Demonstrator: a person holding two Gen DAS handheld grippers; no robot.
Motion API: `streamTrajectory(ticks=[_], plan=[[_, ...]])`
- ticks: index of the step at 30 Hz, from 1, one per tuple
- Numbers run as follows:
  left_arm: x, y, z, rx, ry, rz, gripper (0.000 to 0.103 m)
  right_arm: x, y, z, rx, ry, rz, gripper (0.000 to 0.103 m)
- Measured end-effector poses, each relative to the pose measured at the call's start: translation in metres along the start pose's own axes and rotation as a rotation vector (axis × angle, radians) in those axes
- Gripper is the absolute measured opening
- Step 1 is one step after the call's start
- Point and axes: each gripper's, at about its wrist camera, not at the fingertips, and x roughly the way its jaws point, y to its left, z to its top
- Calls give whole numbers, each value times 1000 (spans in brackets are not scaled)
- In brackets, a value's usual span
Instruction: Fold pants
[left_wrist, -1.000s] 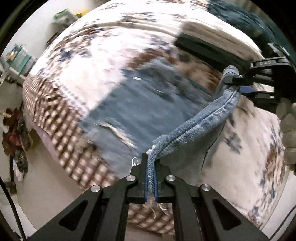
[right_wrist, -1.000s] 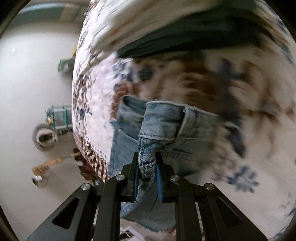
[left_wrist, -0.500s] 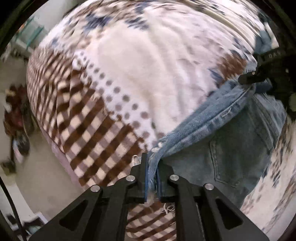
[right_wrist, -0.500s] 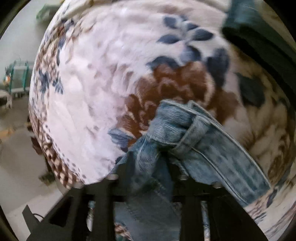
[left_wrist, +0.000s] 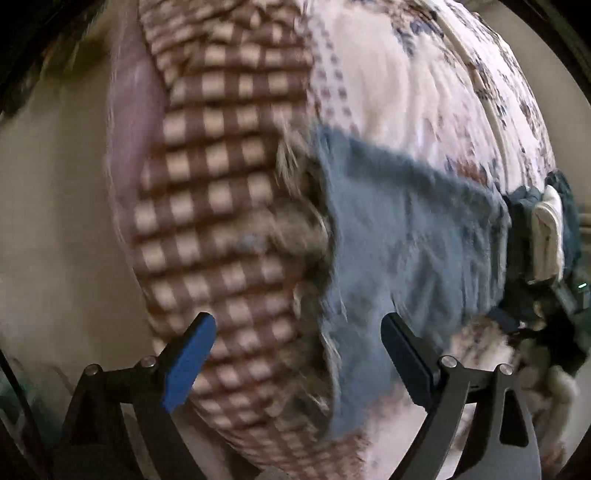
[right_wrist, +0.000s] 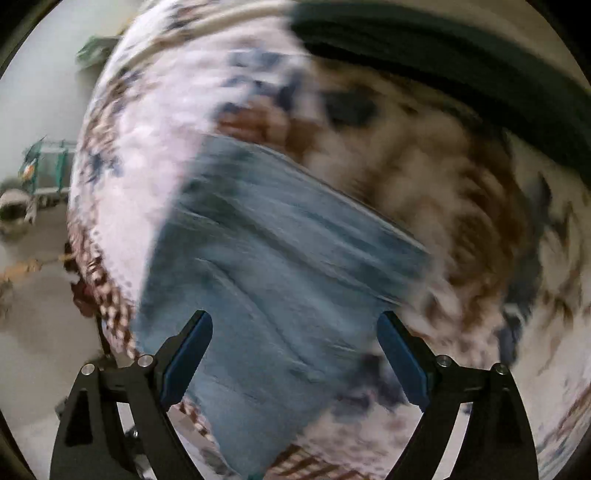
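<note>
The blue denim pants (left_wrist: 402, 236) lie in a flat patch on the patterned bed blanket (left_wrist: 229, 192), frayed hem toward the checked edge. They also show in the right wrist view (right_wrist: 266, 266), blurred by motion. My left gripper (left_wrist: 297, 332) is open and empty above the blanket edge and the pants' hem. My right gripper (right_wrist: 293, 332) is open and empty above the pants. The other gripper and a gloved hand (left_wrist: 546, 229) show at the right edge of the left wrist view, beside the pants.
The bed blanket (right_wrist: 461, 206) has floral and checked patterns and drops off at its checked edge to the floor (left_wrist: 55, 221). A dark folded cloth (right_wrist: 443, 66) lies at the far side of the bed. A green rack (right_wrist: 48, 170) stands on the floor.
Both grippers have opened and let go of the pants, which now lie folded flat on the blanket. Both grippers have pulled back and swung, so the views are blurred.
</note>
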Motion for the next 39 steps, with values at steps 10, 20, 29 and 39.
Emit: streamTrajectory(ticks=[10,20,29,39], plan=[[56,-31,-43,-35,63,-35,64,25,-74,3,123,6,152,89],[59,-23,-63,10,37,-30,28,31,-87,12,124,-6,250,55],[-26,6,-108,-450,36,-311,61,37,-87,-13,0,113,226,74],[58,17,-106,-636,58,-412,61,36,-75,5,-46,93,218,74]])
